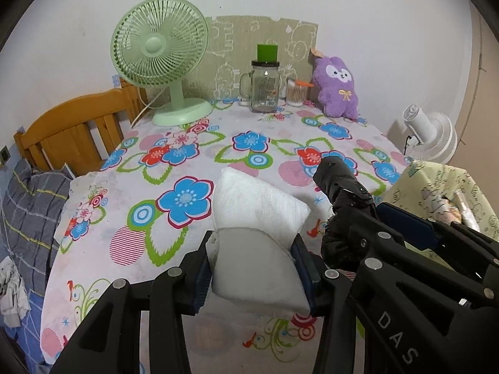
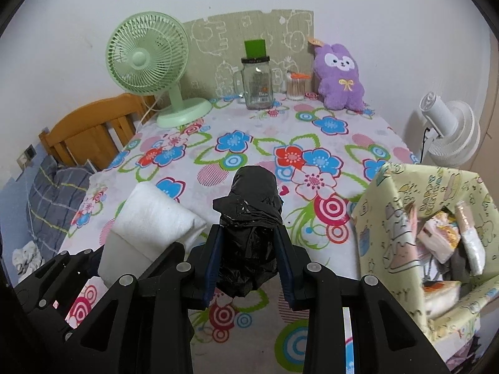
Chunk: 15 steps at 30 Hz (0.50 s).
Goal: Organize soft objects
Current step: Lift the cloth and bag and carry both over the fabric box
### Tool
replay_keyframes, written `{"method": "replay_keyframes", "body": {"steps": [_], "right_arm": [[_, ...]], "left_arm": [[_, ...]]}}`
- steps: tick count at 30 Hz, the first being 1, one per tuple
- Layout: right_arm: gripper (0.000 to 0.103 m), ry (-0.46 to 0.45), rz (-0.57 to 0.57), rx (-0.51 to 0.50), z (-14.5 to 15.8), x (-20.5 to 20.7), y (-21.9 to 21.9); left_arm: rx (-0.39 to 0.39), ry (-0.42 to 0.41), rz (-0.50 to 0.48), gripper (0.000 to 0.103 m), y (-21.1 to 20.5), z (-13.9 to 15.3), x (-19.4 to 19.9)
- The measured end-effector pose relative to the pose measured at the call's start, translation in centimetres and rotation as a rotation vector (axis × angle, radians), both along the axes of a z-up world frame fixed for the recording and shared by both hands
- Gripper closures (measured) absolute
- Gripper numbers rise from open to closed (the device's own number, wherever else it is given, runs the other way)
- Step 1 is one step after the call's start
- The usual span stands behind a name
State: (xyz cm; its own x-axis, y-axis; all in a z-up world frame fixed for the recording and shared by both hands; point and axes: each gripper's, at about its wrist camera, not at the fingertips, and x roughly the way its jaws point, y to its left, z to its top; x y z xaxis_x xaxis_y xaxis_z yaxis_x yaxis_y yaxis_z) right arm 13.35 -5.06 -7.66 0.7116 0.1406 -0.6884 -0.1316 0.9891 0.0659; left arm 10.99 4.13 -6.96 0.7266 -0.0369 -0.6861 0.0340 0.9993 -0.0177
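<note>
My left gripper (image 1: 254, 249) is shut on a white soft pack (image 1: 255, 215) and holds it above the flowered tablecloth; the pack also shows in the right wrist view (image 2: 149, 221). My right gripper (image 2: 248, 240) is shut on a black plastic-wrapped roll (image 2: 251, 205), held above the table; the roll shows in the left wrist view (image 1: 343, 193) just right of the white pack. A purple plush toy (image 2: 340, 78) sits upright at the table's back right. A yellow-green patterned box (image 2: 402, 215) at the right holds several soft packets.
A green desk fan (image 2: 149, 62), a glass jar mug (image 2: 257, 81) and a cotton swab pot (image 2: 296, 85) stand along the back wall. A white fan (image 2: 449, 131) is at the far right. A wooden headboard (image 2: 90, 124) and a grey pillow (image 2: 59, 193) lie left.
</note>
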Motion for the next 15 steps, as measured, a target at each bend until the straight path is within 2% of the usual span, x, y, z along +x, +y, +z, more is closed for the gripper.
{"method": "replay_keyframes", "body": {"steps": [15], "right_arm": [[0.066, -0.075, 0.026, 0.0, 3.8, -2.8, -0.7]], "left_arm": [[0.006, -0.076, -0.002, 0.056, -0.7, 3.5, -2.6]]}}
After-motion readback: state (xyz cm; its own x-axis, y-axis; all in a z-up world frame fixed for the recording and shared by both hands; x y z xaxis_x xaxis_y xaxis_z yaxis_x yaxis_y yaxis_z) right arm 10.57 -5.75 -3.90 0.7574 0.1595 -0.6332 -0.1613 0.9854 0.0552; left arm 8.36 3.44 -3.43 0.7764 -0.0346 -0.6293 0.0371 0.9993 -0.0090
